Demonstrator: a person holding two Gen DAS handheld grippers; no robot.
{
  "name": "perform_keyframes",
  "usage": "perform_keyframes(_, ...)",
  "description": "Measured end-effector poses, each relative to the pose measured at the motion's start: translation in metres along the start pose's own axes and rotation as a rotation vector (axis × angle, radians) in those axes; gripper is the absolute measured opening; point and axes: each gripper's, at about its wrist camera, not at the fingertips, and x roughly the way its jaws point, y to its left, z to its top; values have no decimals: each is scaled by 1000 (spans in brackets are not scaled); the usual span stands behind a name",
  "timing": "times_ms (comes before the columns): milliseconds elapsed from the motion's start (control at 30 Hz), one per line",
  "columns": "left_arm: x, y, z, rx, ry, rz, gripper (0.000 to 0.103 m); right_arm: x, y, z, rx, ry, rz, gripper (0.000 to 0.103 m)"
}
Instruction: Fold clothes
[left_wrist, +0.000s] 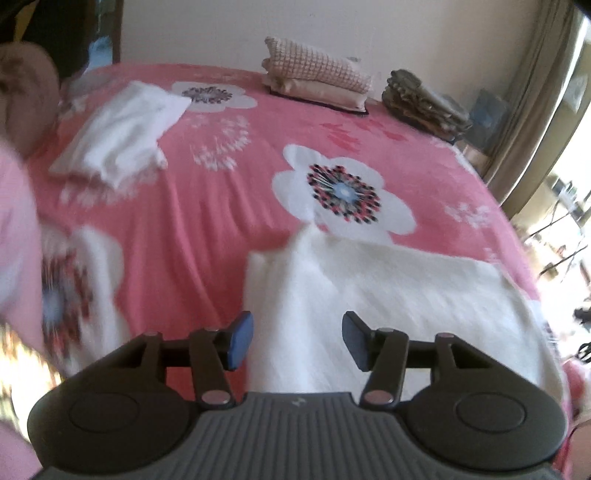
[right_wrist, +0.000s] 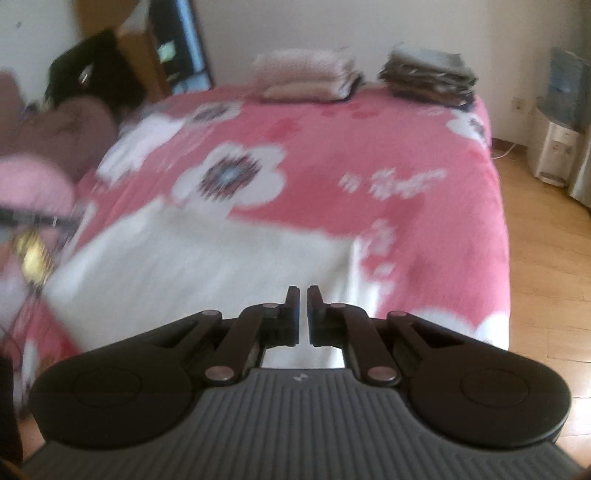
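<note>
A white garment (left_wrist: 388, 288) lies spread flat on the near part of the pink flowered bed cover (left_wrist: 221, 206). My left gripper (left_wrist: 298, 339) hovers open over its left part. A raised fold of the cloth runs between the blue pads without touching them. In the right wrist view the same white garment (right_wrist: 207, 266) is blurred. My right gripper (right_wrist: 303, 314) is shut above the garment's near right edge. Only a thin slit shows between its fingers, and I cannot tell whether any cloth is pinched there.
A folded white piece (left_wrist: 122, 129) lies at the back left of the bed. A beige folded stack (left_wrist: 317, 79) and a dark grey stack (left_wrist: 424, 99) sit at the far edge. A person's pink sleeve (left_wrist: 14, 221) is at the left. Wooden floor (right_wrist: 546, 258) and a water dispenser (right_wrist: 557, 147) are on the right.
</note>
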Motion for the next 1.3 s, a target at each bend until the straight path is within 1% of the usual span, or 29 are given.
perform_keyframes(133, -12, -8, -39, 8, 22, -12, 51, -13, 35, -34, -109, 91, 10, 4)
perform_keyframes(233, -6, -17, -61, 92, 43, 36, 49, -14, 50, -53, -159, 140, -5, 4)
perform_keyframes(333, 9, -17, -77, 143, 67, 78, 49, -9, 56, -70, -188, 177, -21, 4)
perform_keyframes(400, 20, -11, -83, 138, 82, 92, 48, 6, 45, -87, -175, 217, -77, 2)
perform_keyframes(467, 28, -5, -88, 131, 89, 100, 49, 24, 27, -107, -99, 265, -124, 2)
perform_keyframes(500, 28, -4, -89, 132, 87, 97, 49, 26, 18, -113, -56, 253, -120, 4)
perform_keyframes(567, 28, -2, -88, 143, 89, 89, 49, 17, 6, -112, 34, 216, -93, 4)
perform_keyframes(600, 29, -1, -88, 146, 92, 83, 49, 12, 2, -111, 68, 203, -95, 4)
perform_keyframes(667, 30, 2, -87, 148, 96, 69, 49, 1, -6, -107, 104, 188, -114, 4)
perform_keyframes(733, 31, 4, -88, 154, 97, 55, 49, -13, -11, -104, 126, 173, -78, 4)
perform_keyframes(800, 32, 6, -89, 164, 94, 43, 49, -23, -2, -101, 52, 160, -42, 4)
perform_keyframes(833, 32, 7, -89, 167, 92, 39, 50, -26, 5, -101, 12, 158, -9, 4)
perform_keyframes(867, 32, 7, -90, 169, 91, 36, 50, -22, 12, -100, -18, 166, 22, 4)
perform_keyframes(933, 33, 7, -91, 172, 90, 32, 50, -7, 26, -108, -91, 218, 32, 4)
perform_keyframes(967, 34, 7, -91, 174, 91, 33, 50, 2, 32, -112, -129, 244, 33, 4)
perform_keyframes(1000, 34, 6, -91, 178, 93, 36, 50, 12, 36, -119, -169, 265, 12, 4)
perform_keyframes(1067, 31, 5, -90, 189, 96, 38, 50, 17, 36, -120, -178, 262, 11, 4)
perform_keyframes(1167, 16, 6, -84, 204, 88, 29, 49, 7, 37, -111, -147, 288, -5, 4)
perform_keyframes(1233, 0, 11, -79, 209, 61, 37, 52, -1, 45, -103, -190, 303, -28, 5)
perform_keyframes(1300, -12, 17, -74, 220, 37, 52, 52, -11, 56, -92, -248, 305, -35, 5)
